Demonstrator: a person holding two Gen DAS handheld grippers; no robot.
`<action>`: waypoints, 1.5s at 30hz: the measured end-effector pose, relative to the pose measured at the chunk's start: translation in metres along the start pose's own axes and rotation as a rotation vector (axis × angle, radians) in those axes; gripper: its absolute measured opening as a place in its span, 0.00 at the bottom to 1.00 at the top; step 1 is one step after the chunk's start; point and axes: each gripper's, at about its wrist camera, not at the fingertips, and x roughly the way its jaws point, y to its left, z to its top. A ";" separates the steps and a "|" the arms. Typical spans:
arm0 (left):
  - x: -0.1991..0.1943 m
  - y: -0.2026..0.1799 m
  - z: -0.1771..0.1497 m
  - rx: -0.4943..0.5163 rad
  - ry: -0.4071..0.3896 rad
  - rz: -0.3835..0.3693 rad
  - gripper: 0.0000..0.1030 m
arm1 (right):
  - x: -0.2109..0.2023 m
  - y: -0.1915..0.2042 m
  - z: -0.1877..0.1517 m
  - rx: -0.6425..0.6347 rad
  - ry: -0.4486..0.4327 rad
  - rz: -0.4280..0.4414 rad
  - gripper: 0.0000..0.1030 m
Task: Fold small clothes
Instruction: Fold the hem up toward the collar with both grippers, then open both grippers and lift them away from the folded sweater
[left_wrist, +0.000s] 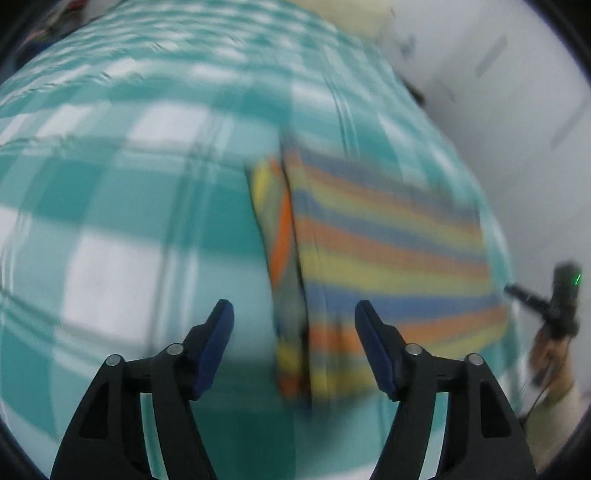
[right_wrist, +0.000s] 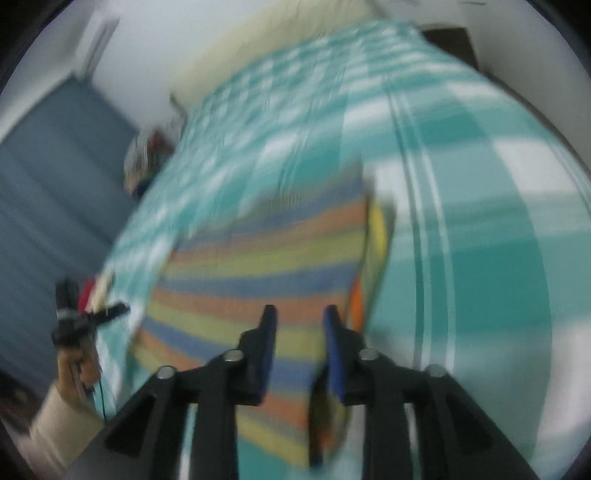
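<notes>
A small garment (left_wrist: 388, 240) striped in blue, orange and yellow lies folded flat on a teal and white checked bed sheet (left_wrist: 110, 192). My left gripper (left_wrist: 293, 308) hovers open over the garment's left folded edge, with nothing pressed between its blue pads. In the right wrist view the same garment (right_wrist: 266, 258) lies below my right gripper (right_wrist: 300, 312), whose jaws stand apart above the cloth near its right edge. Both views are motion-blurred. Each view shows the other gripper at its edge, held in a hand with a cream sleeve (right_wrist: 55, 417).
The bed sheet (right_wrist: 480, 221) spreads wide around the garment. A white wall (left_wrist: 498, 92) runs along the bed's side. A blue surface (right_wrist: 48, 177) lies beyond the bed, with a blurred heap of items (right_wrist: 147, 155) and a cream pillow (right_wrist: 258, 48) at the far end.
</notes>
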 end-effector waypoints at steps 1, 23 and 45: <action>0.003 -0.006 -0.011 0.021 0.017 0.028 0.70 | 0.000 0.003 -0.015 -0.008 0.018 -0.014 0.54; -0.042 -0.012 -0.073 0.053 -0.150 0.214 0.77 | -0.032 0.010 -0.096 -0.037 -0.094 -0.192 0.48; -0.012 -0.003 -0.108 -0.009 -0.243 0.286 0.94 | -0.015 0.021 -0.137 -0.147 -0.266 -0.434 0.66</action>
